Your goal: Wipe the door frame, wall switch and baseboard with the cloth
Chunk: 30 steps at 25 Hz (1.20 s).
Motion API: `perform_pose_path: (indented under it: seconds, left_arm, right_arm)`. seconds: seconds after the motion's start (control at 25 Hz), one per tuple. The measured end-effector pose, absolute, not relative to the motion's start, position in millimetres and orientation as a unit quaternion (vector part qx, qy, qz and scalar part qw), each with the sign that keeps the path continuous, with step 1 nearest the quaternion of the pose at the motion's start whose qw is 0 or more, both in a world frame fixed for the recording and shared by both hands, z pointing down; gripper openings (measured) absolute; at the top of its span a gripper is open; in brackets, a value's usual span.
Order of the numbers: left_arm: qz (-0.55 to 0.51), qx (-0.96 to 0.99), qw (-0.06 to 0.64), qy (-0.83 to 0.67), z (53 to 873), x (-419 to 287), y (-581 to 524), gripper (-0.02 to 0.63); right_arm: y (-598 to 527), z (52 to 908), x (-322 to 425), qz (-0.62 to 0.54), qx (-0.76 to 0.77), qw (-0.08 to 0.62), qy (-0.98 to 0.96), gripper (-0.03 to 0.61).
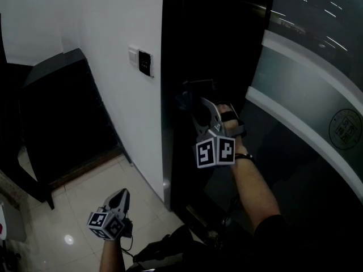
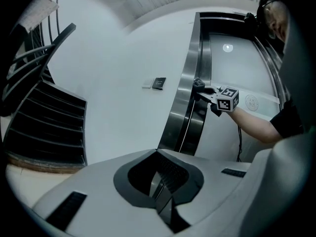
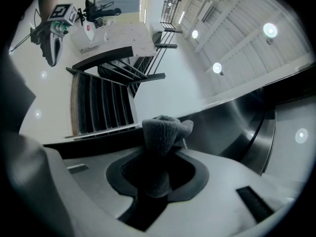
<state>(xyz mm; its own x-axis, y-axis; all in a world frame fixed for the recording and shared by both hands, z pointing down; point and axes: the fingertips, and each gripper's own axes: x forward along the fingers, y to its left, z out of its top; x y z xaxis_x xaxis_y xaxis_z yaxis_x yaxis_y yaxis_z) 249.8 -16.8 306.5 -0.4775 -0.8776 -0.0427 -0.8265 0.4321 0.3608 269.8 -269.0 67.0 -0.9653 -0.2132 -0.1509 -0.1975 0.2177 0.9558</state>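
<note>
Head view is dim around the door. The cloth is hardly being made out there, dark on the dark door frame. The right gripper is being held up against that frame, its tips lost in shadow, and the forearm behind it is being cut off by the bottom edge.

In the right gripper view the cloth is being shown clearly. It is grey, fleecy and bunched into a thick upright wad. It is being clamped between the jaws, which are closed down on its lower part, with the top lobe folded over above them. Its contact with the frame is not being shown for sure. Brushed curved metal of the frame is being seen just behind it.

The left gripper is being held low over glossy pale floor tiles, well apart from the door. Its jaws are being seen pressed together in its own view, with nothing between them.

The wall switch, a small dark square plate, is being seen on the smooth white wall just left of the frame, untouched.

A dark slatted staircase is being cropped at the left. A glass door with a frosted band and a round emblem is being cut off at the right.
</note>
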Motion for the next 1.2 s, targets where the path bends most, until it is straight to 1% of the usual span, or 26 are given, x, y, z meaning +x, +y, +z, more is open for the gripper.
perform_pose_path:
  seconds: [0.24, 0.68, 0.96, 1.2]
  left_arm:
    - [-0.159, 0.507, 0.073, -0.844, 303, 252, -21, -0.008]
    - [-0.144, 0.504, 0.096, -0.846, 323, 255, -19, -0.008]
    - [-0.147, 0.498, 0.104, -0.848, 329, 255, -18, -0.009]
    - [-0.142, 0.508, 0.109, -0.843, 330, 259, -28, -0.008]
  right_arm:
    - [-267, 92, 269, -0.593, 0.123, 0.018, -0.796, 0.098]
    - [-270, 136, 270, -0.589, 0.1, 0.028, -0.801, 0.098]
    - [-272, 174, 271, -0.578, 0.082, 0.056, -0.81, 0.098]
    - [-271, 207, 272, -0.578, 0.071, 0.066, -0.81, 0.098]
